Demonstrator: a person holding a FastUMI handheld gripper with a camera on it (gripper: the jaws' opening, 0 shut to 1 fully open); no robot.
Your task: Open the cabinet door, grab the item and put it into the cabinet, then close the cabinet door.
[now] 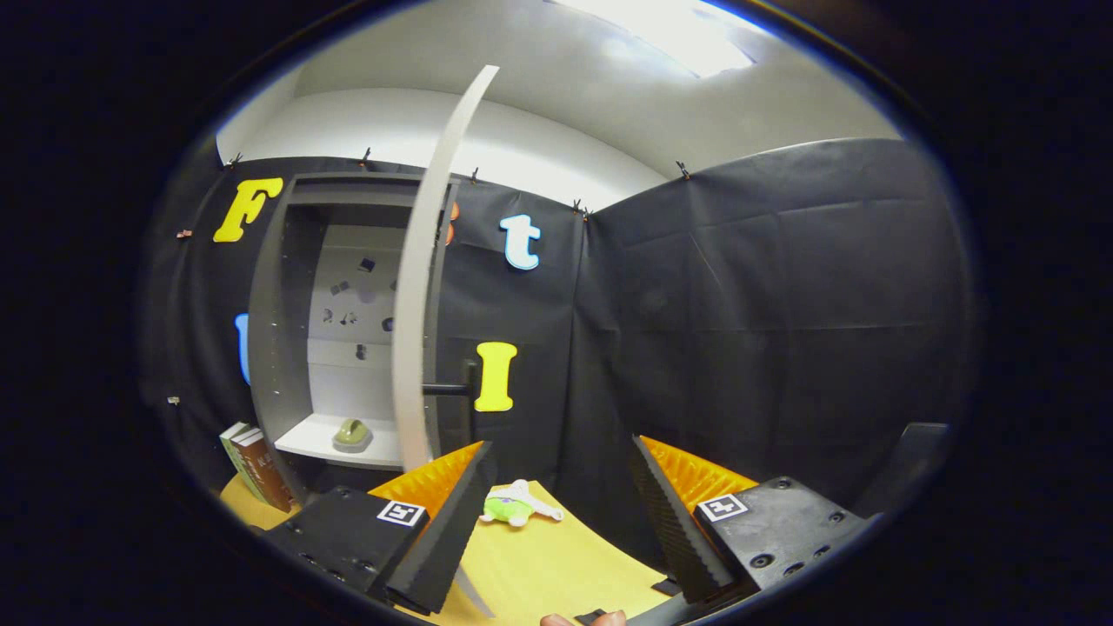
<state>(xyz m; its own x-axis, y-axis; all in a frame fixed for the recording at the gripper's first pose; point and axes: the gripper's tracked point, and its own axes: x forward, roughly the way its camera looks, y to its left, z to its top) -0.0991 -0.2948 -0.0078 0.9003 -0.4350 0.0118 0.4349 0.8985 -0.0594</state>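
Gripper (556,522): ribbed black-orange fingers spread wide, empty; soft green-white plush toy (519,504) between them on yellow tabletop (548,565); grey cabinet's (278,348) white door (426,287) open at 11 o'clock.

small cabinet (348,330) wall marks (348,317) unreadable

Overhead glare, perhaps slight edge-warping

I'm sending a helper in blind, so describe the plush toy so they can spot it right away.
Start at the grey cabinet, its door swung open. On the yellow table before it, just beyond the open tool, lies the plush toy: soft, lime green and white, unlike the books leaning nearby.
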